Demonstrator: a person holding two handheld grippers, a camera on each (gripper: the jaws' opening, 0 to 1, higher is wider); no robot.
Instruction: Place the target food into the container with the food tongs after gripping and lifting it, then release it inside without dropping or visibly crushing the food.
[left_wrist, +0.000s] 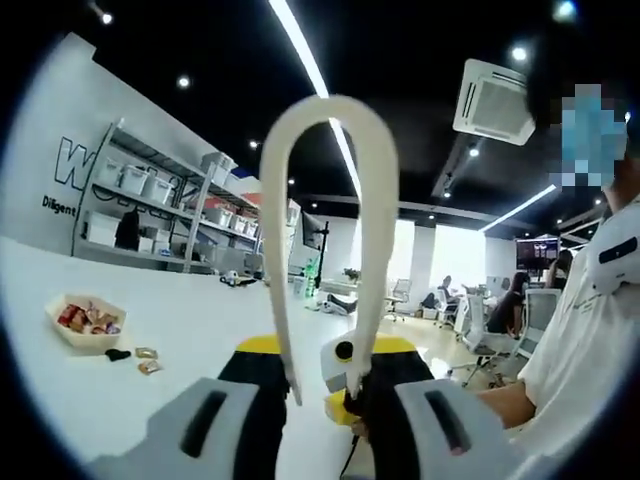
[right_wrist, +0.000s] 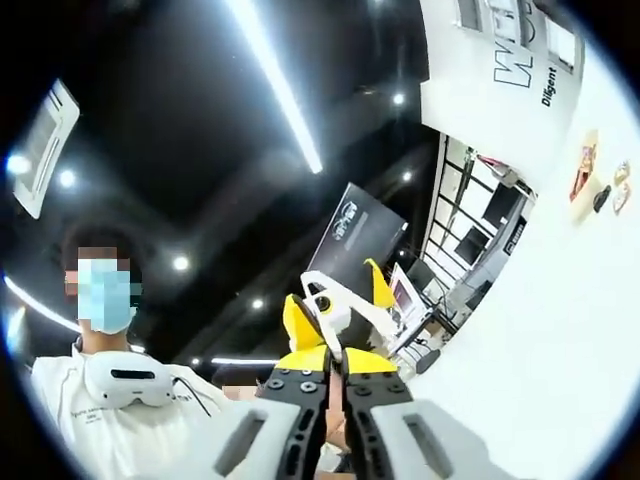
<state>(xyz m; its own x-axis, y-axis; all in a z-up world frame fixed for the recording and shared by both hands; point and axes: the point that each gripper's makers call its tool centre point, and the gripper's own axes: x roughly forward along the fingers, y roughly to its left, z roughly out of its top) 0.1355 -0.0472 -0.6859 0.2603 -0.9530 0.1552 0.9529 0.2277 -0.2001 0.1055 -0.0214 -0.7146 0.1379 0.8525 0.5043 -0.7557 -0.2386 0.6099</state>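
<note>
White food tongs (left_wrist: 325, 180) stand upright with the looped end up, between the yellow-tipped jaws of my left gripper (left_wrist: 328, 350), which is shut on their two arms. A cream tray (left_wrist: 85, 322) of wrapped snacks sits far off to the left on the white table (left_wrist: 190, 330), with a dark piece (left_wrist: 118, 354) and two wrapped pieces (left_wrist: 147, 360) loose beside it. In the right gripper view my right gripper (right_wrist: 337, 358) points upward with its jaws together and nothing seen between them. The tray (right_wrist: 583, 165) shows small at the far right, and the left gripper (right_wrist: 335, 300) faces it close by.
A person in a white shirt (left_wrist: 575, 350) stands at the right, close to both grippers. Metal shelves with boxes (left_wrist: 150, 205) line the wall behind the table. Office chairs and seated people (left_wrist: 500, 310) are further back.
</note>
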